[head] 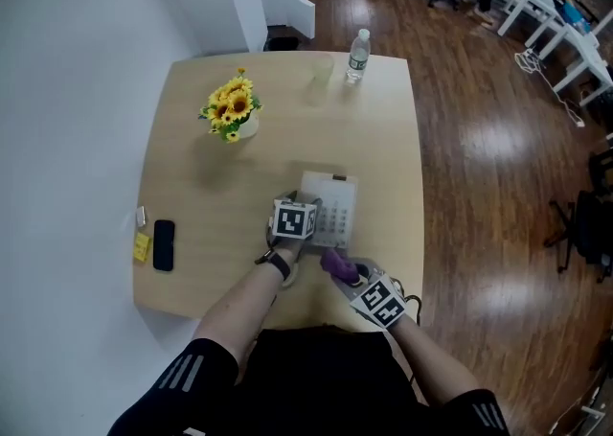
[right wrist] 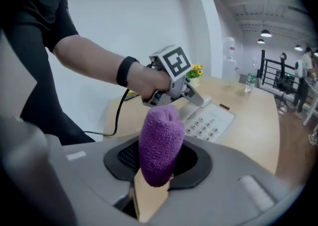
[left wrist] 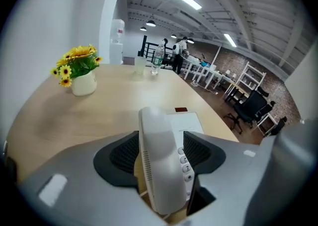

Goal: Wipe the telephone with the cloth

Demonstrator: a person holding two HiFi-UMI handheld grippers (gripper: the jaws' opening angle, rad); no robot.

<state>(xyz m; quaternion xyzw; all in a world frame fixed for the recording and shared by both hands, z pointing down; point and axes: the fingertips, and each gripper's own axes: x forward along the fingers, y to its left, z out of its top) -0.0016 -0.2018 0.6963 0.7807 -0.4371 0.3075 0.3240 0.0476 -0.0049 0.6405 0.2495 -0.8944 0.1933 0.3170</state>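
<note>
A white desk telephone (head: 335, 209) sits near the front of the round wooden table (head: 192, 185). My left gripper (left wrist: 161, 158) is shut on its white handset (left wrist: 159, 165), which stands between the jaws just left of the keypad base (left wrist: 189, 120). In the head view the left gripper (head: 294, 223) is at the phone's left side. My right gripper (right wrist: 159, 163) is shut on a rolled purple cloth (right wrist: 159, 143), held just in front of the telephone (right wrist: 211, 120). The cloth (head: 337, 263) shows at the phone's near edge, ahead of the right gripper (head: 362, 283).
A pot of sunflowers (head: 233, 108) stands at the back left. A water bottle (head: 357, 54) and a clear cup (head: 321, 75) are at the far edge. A black mobile phone (head: 164, 244) and a yellow item (head: 142, 247) lie at the left edge. Office chairs and desks stand beyond.
</note>
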